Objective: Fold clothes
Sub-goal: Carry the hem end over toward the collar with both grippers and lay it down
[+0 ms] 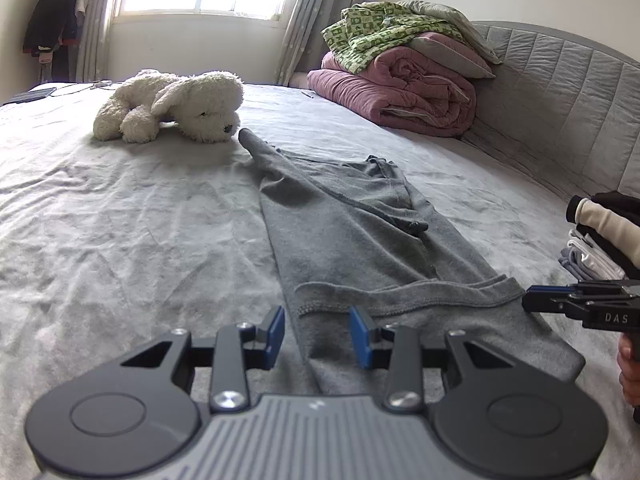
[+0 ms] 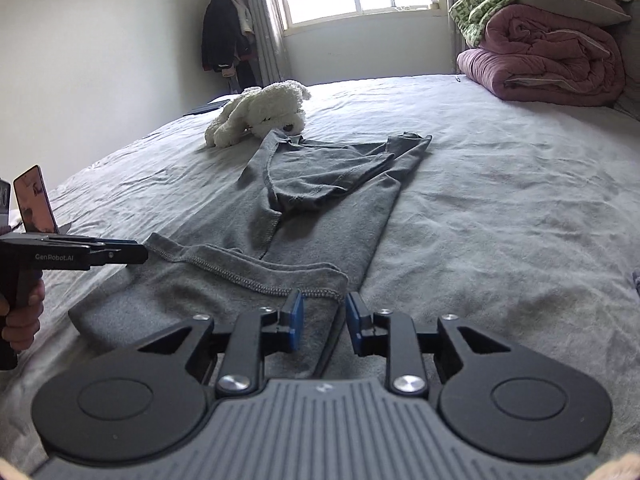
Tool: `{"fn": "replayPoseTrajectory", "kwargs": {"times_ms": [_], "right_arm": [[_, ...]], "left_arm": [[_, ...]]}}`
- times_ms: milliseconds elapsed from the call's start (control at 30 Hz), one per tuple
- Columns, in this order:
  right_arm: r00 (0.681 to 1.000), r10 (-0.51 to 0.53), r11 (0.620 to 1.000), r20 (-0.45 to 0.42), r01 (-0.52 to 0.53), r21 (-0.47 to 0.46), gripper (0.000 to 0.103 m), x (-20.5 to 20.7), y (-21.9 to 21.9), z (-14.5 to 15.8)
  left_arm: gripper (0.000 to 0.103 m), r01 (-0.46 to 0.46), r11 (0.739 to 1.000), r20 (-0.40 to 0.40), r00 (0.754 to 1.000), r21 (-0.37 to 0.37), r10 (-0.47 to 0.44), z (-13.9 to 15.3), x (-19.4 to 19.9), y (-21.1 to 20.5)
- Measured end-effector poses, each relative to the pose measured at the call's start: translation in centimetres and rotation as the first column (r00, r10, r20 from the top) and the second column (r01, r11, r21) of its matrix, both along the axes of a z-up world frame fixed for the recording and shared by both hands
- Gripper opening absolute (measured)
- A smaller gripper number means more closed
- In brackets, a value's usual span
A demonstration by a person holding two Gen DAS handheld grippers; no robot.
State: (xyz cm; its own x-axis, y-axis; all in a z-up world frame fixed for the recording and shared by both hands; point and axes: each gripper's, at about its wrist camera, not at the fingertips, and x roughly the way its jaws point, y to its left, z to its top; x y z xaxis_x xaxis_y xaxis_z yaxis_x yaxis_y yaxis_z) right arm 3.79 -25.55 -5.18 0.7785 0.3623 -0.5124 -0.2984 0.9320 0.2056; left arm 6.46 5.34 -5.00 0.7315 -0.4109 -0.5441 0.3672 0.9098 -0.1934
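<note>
A grey garment lies lengthwise on the bed's grey sheet, sleeves folded in across its middle and its near hem turned back. My left gripper hovers at the hem's left part, blue pads apart, cloth below the gap and nothing pinched. In the right wrist view the same garment runs away from my right gripper, which stands open over the hem's right corner. Each gripper shows in the other's view: the right gripper at the hem's right end, the left gripper at its left end, hand-held.
A white plush dog lies just beyond the garment's far end. A rolled pink quilt with green bedding sits by the padded headboard. Folded clothes are stacked at the right. A phone stands at the left.
</note>
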Motion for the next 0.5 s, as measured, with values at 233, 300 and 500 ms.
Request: {"fn": "replayPoseTrajectory", "kwargs": {"times_ms": [233, 300, 500], "right_arm": [[0.997, -0.025, 1.000, 0.070, 0.024, 0.018, 0.010, 0.2, 0.8, -0.2], [0.991, -0.034, 0.999, 0.126, 0.032, 0.021, 0.009, -0.3, 0.9, 0.5], [0.984, -0.055, 0.998, 0.167, 0.061, -0.030, 0.009, 0.3, 1.1, 0.9]], "left_arm": [[0.008, -0.002, 1.000, 0.047, 0.999, -0.027, 0.003, -0.1, 0.4, -1.1], [0.007, -0.009, 0.997, 0.097, 0.995, -0.073, 0.016, 0.4, 0.1, -0.8], [0.008, -0.055, 0.995, 0.115, 0.991, -0.081, 0.064, 0.2, 1.0, -1.0]]}}
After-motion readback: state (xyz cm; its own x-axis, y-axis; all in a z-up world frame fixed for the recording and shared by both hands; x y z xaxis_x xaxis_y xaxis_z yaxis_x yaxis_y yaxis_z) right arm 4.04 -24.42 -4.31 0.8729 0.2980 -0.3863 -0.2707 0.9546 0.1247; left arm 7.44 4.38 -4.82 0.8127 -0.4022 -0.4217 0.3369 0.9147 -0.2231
